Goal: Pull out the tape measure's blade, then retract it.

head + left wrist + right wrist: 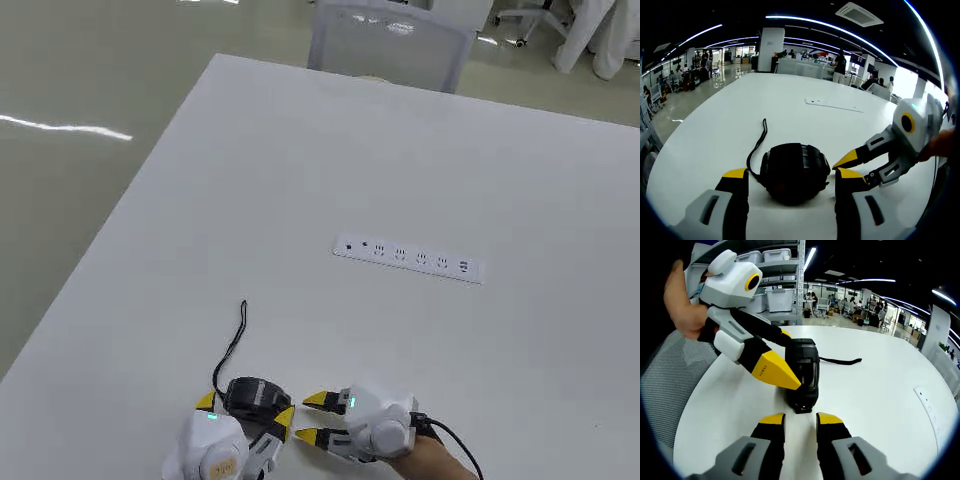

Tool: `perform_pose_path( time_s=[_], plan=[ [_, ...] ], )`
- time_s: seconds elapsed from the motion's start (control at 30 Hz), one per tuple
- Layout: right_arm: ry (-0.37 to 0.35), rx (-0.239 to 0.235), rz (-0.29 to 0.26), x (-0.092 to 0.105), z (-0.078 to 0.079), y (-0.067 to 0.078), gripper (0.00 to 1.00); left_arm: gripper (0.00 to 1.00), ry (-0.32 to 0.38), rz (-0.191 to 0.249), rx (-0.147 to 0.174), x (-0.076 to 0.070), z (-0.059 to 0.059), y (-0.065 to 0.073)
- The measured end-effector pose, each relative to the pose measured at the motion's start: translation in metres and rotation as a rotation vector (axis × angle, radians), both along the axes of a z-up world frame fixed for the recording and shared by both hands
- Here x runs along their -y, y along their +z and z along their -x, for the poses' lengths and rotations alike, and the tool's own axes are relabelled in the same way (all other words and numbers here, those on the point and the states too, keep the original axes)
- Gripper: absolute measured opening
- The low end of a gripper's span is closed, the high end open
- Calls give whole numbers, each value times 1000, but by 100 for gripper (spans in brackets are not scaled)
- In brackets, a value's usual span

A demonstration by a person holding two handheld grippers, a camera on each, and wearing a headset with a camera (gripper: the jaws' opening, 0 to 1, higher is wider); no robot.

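Note:
A black tape measure (pixel 256 394) lies on the white table (pixel 400 170) near its front edge, its black wrist strap (pixel 236 340) trailing away from me. My left gripper (pixel 246 409) is open, with a yellow-tipped jaw on either side of the case (pixel 795 172). Small gaps show between the pads and the case. My right gripper (pixel 315 418) comes in from the right, open a little and holding nothing. In the right gripper view its jaws (pixel 801 419) point at the case's end (pixel 802 375), just short of it. No blade is pulled out.
A white power strip (pixel 408 259) lies further back at mid-table. A grey chair (pixel 390 40) stands at the far edge. The table's left edge (pixel 110 230) drops to a glossy floor. Shelving with bins (pixel 777 295) stands behind me.

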State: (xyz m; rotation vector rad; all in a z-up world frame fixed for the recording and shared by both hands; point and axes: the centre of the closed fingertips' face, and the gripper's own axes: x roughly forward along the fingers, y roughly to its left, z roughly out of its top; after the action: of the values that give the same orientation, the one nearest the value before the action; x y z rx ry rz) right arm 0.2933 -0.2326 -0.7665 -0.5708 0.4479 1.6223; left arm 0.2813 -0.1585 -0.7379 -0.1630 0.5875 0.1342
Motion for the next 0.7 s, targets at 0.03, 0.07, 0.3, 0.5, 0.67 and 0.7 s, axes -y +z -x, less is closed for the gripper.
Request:
perform_pose_path(
  time_s=[0.03, 0.07, 0.3, 0.5, 0.67, 0.7],
  plan=[
    [-6, 1, -1, 3, 0, 2, 24, 68, -10, -1, -2, 0, 2, 0],
    [-15, 2, -1, 4, 0, 3, 24, 69, -14, -2, -1, 0, 3, 1],
    [-115, 16, -11, 20, -3, 17, 31, 72, -66, 11, 10, -2, 11, 9],
    [-190, 11, -17, 33, 2, 27, 37, 75, -155, 8, -1, 0, 19, 11],
    [-259, -2, -18, 46, 8, 31, 41, 77, -257, -2, 3, 5, 28, 15],
    [-275, -2, -25, 49, 9, 34, 42, 78, -279, -11, -8, 5, 31, 14]
  ],
)
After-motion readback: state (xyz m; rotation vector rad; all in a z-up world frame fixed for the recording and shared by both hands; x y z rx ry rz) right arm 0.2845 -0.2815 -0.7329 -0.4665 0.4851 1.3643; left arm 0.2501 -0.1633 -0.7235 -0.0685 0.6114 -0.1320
